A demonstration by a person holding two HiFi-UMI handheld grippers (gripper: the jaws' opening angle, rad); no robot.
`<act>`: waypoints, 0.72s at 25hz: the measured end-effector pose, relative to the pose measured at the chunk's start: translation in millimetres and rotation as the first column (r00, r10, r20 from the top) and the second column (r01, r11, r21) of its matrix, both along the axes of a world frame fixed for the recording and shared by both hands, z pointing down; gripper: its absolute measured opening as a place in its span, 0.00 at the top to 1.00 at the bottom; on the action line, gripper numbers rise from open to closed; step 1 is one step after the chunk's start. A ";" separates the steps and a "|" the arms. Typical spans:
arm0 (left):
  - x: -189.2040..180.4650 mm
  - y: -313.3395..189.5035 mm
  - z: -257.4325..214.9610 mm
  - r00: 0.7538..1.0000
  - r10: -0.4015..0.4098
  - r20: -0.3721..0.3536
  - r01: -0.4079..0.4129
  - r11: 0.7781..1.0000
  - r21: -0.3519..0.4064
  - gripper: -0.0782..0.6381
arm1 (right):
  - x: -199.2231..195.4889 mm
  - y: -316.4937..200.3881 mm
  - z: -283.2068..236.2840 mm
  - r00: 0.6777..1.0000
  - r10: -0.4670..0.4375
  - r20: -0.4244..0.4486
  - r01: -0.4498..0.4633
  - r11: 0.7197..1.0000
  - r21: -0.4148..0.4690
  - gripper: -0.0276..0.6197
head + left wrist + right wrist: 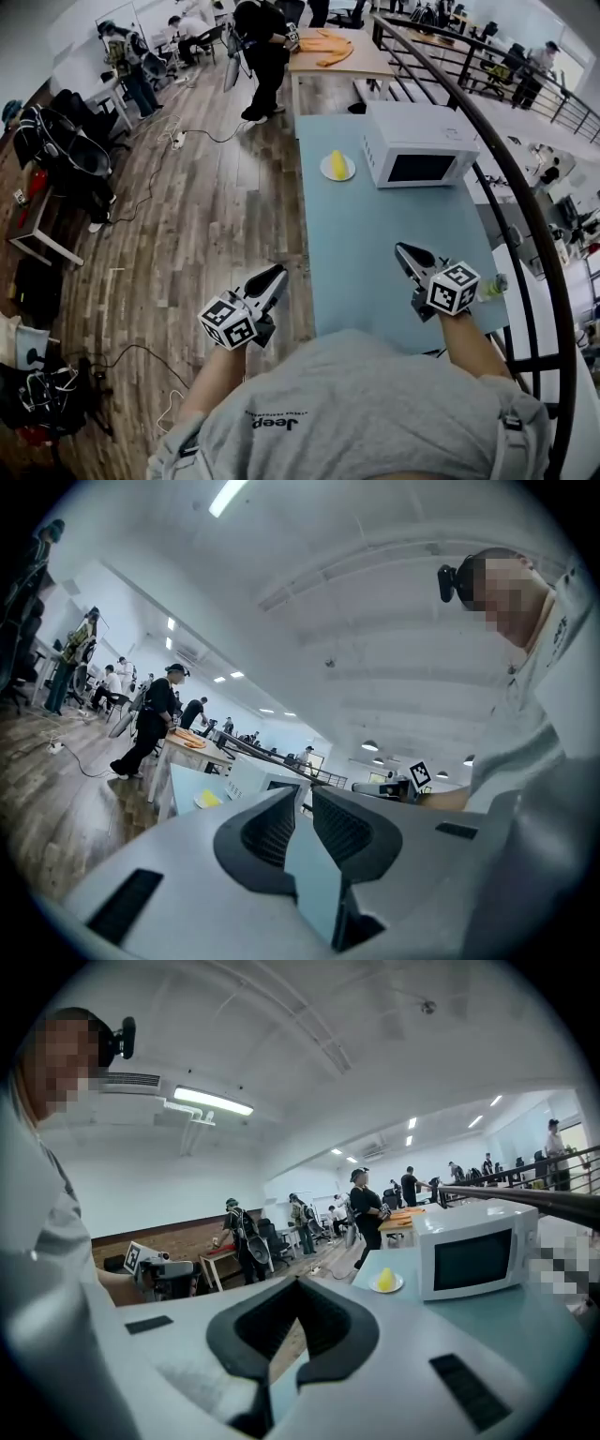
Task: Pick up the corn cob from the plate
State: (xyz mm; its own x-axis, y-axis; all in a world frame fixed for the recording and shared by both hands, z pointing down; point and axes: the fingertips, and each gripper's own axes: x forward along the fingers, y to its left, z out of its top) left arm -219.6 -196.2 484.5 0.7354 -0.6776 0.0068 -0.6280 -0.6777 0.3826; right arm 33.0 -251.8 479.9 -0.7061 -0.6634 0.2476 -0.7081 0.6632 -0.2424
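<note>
Corn cob (338, 163) untouched on plate (326, 174), worktop (375, 253) far end. Left gripper (273, 278) jaws narrowly apart, empty; right gripper (404, 252) jaws together, empty. Reach, grasp, lift pending.

The one word you can read sits on your own back: a "Jeep" logo (275, 423), printed in dark letters on your grey T-shirt (375, 403). In the head view it appears upside down, low on the shirt toward your left side. A finer line of print (278, 413) runs just beside the logo, too small to make out.
</note>
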 end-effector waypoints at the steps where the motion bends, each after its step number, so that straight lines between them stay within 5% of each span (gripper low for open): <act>1: -0.9 -9.0 2.1 1.000 0.002 -0.004 -0.002 1.000 -0.007 0.79 | 0.6 -5.8 2.6 1.000 0.007 -0.009 -0.007 1.000 -0.012 0.94; 10: 35.3 -93.0 25.9 0.997 -0.064 0.032 0.066 0.997 -0.038 0.79 | 23.6 -96.7 45.4 0.999 -0.012 -0.052 0.008 0.998 -0.068 0.94; 18: 43.4 -196.0 41.9 0.991 -0.125 0.050 0.128 0.990 -0.065 0.80 | -25.5 -231.2 76.6 0.992 -0.051 -0.113 0.044 0.997 -0.061 0.94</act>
State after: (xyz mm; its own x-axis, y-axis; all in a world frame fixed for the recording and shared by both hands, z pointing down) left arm -176.2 -392.2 526.4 0.6414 -0.7622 0.0873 -0.7250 -0.5649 0.3940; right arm 7.4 -483.0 556.5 -0.7011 -0.6119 0.3663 -0.7016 0.6838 -0.2006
